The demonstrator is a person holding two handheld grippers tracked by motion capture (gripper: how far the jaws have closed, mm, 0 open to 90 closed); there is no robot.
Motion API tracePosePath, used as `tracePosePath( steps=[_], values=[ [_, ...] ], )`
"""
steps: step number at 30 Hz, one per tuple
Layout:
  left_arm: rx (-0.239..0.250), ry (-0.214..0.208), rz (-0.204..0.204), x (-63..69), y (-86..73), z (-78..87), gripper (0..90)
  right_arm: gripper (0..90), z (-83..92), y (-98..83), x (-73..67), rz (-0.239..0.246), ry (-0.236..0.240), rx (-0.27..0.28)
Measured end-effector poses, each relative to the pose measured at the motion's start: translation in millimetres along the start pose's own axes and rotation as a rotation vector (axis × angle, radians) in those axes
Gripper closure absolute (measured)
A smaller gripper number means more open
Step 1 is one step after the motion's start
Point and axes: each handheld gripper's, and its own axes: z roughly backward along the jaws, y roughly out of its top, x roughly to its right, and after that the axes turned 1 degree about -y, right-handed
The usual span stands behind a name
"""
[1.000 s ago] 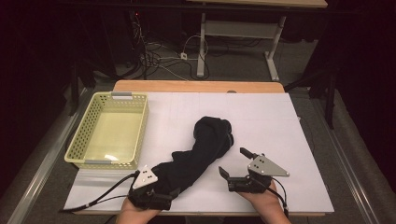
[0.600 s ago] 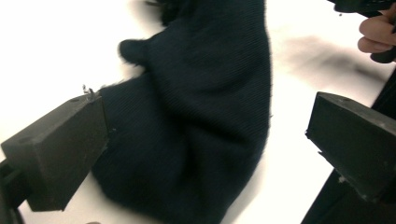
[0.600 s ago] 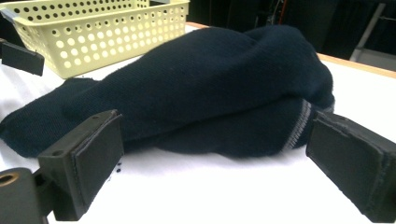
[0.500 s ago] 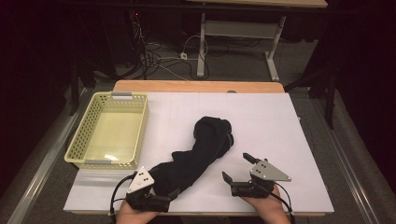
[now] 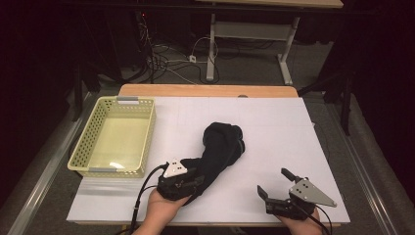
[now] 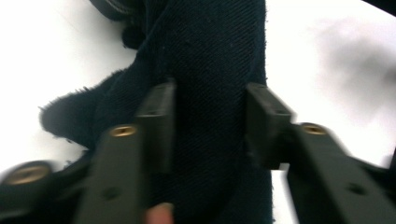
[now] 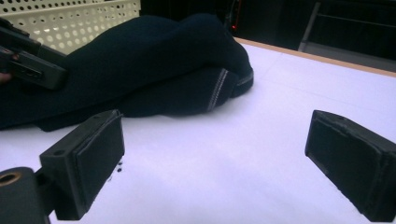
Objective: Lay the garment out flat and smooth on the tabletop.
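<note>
Left hand-held gripper [image 5: 193, 182] now over near end of dark garment [image 5: 221, 147]; jaws just closing, cloth between the pads [image 6: 161, 116], pressing on a fold (grip looks made). Garment lies bunched mid-bench [image 5: 274, 122], beside yellow basket [image 5: 142, 137]. Right hand-held gripper [image 5: 275, 183] jaws wide apart, nothing between, well clear of cloth. Versus a second ago: left gripper shifted onto the cloth end, formerly spread at its edge; right drifted toward bench's near right. Likely next: lift toward basket.

No readable text, labels, brands, numbers or signs anywhere.
</note>
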Motion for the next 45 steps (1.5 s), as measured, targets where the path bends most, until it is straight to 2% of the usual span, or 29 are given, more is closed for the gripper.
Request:
tracePosePath(
  steps=[3,6,10,13,15,17,18,20,22,23,24,25,27,30,32,34,38,40,41,43,45],
  values=[
    [0.016,-0.004,-0.02,3.2,-0.5,0.8,72.3,6.6,4.6,-4.7,2.2,-0.005,-0.012,-0.013],
    [0.027,-0.012,-0.024,5.8,0.6,4.5,75.7,8.0,5.9,-6.9,3.0,-0.012,-0.018,-0.016],
    [0.05,-0.03,-0.072,17.2,6.7,8.3,76.6,8.9,4.5,-6.3,-3.5,0.012,0.001,-0.018],
    [0.07,-0.138,-0.081,34.0,8.9,3.3,76.6,9.5,4.2,-5.0,-9.6,0.02,0.014,-0.02],
    [0.042,-0.176,-0.116,49.3,8.6,-5.3,76.5,10.7,4.6,-3.7,-12.4,0.015,0.019,-0.014],
    [0.024,-0.208,-0.131,59.3,6.0,-13.3,76.5,12.3,4.1,-2.3,-15.9,0.028,0.028,-0.015],
    [0.006,-0.22,-0.153,65.3,3.3,-18.9,76.4,13.4,3.5,-1.4,-17.7,0.033,0.036,-0.017],
    [-0.01,-0.225,-0.183,70.6,-1.5,-23.5,76.1,16.1,2.6,1.3,-20.9,0.036,0.054,-0.009],
    [0.004,-0.246,-0.164,68.7,-4.3,-20.2,72.3,17.8,-0.3,6.4,-24.1,0.04,0.078,0.008],
    [0.028,-0.266,-0.145,65.4,-5.7,-14.2,69.1,19.0,-1.7,8.4,-25.2,0.039,0.089,0.011],
    [0.045,-0.271,-0.137,63.9,-6.5,-9.4,63.0,20.9,-5.1,12.0,-27.4,0.041,0.105,0.02],
    [0.063,-0.26,-0.136,62.0,-7.6,-1.9,57.2,22.5,-7.8,14.1,-28.9,0.044,0.119,0.025],
    [0.095,-0.213,-0.138,57.9,-10.5,14.6,49.3,24.6,-16.6,19.7,-34.1,0.058,0.145,0.03],
    [0.127,-0.139,-0.107,45.2,-19.2,39.7,39.7,25.2,-35.2,24.9,-42.2,0.08,0.16,0.02],
    [0.13,-0.108,-0.083,36.1,-25.4,51.0,34.3,24.0,-50.1,25.1,-44.0,0.068,0.164,-0.008],
    [0.14,-0.049,-0.047,26.1,-33.7,63.6,28.9,22.2,-63.9,24.0,-43.8,0.051,0.158,-0.047],
    [0.134,0.009,-0.001,12.6,-44.4,76.7,16.7,24.2,-84.7,21.3,-41.4,0.04,0.132,-0.111],
    [0.129,0.015,0.028,6.1,-48.2,80.3,14.0,30.9,-92.1,18.6,-40.2,0.04,0.136,-0.149],
    [0.128,0.018,0.034,4.6,-48.7,81.0,11.6,37.0,-94.7,16.5,-39.4,0.034,0.145,-0.166],
    [0.119,0.021,0.045,1.4,-47.3,81.0,5.5,51.5,-94.7,14.4,-39.3,0.041,0.154,-0.173],
    [0.123,0.013,0.049,0.1,-45.2,79.9,2.0,60.7,-90.5,13.9,-39.3,0.061,0.155,-0.162]
  ],
)
